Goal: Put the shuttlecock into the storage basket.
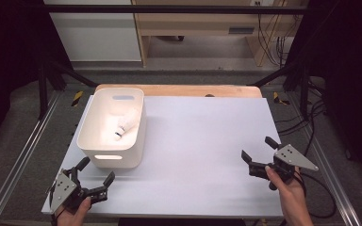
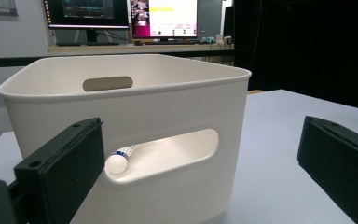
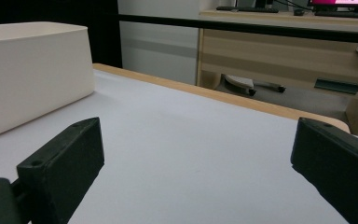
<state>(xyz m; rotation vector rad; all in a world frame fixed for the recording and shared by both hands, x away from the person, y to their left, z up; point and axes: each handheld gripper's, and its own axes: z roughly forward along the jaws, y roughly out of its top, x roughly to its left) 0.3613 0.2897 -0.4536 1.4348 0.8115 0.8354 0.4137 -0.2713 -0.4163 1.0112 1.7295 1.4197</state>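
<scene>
White plastic bin [image 1: 113, 127], left of frame on the bench [image 1: 202, 155], holds a shuttlecock [image 1: 125, 126]: featherlight, crushable skirt, so grip its cork nose. Left claw [image 1: 95, 173] and right claw [image 1: 258, 148] both gape wide, empty.

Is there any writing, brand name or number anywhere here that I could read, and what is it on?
No text is readable in any view.
Two monitors behind the white bin: windows with text, too small and blurred to read.
Shuttlecock in the bin: a blue band, no legible print.
Left tool, right tool and white table: no labels visible.
</scene>
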